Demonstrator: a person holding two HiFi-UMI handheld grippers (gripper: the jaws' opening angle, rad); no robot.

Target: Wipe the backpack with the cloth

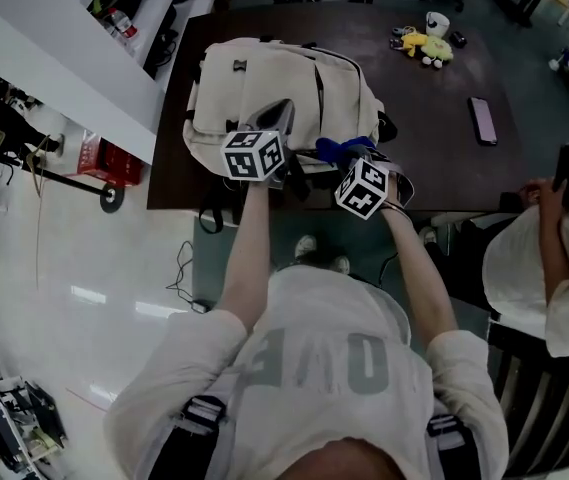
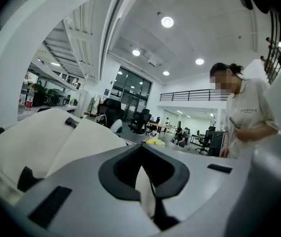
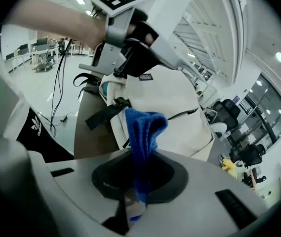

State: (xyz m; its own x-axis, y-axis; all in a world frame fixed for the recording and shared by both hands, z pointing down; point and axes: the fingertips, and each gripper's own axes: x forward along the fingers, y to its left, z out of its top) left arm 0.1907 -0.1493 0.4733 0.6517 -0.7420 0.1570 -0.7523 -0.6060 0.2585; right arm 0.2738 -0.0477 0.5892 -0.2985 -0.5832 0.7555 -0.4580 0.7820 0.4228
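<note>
Shot steeply from overhead in the head view, the cream fabric backpack (image 1: 274, 88) on the dark brown table (image 1: 434, 88) also fills both gripper views, the left skimming low and level across it, the right pressed close over its front.

"ESSENTIALS" on a shirt (image 2: 251, 113) (adidas on black fabric (image 3: 33, 122))

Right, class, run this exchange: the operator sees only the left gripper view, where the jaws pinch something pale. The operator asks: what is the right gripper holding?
Observer: The right gripper is shut on a blue cloth.
Operator: Where is it against the backpack?
Observer: In the head view the cloth sits at the backpack's near right edge; contact isn't clear.
Operator: Anything else on the table?
Observer: A phone lies flat, right of the backpack.
</note>
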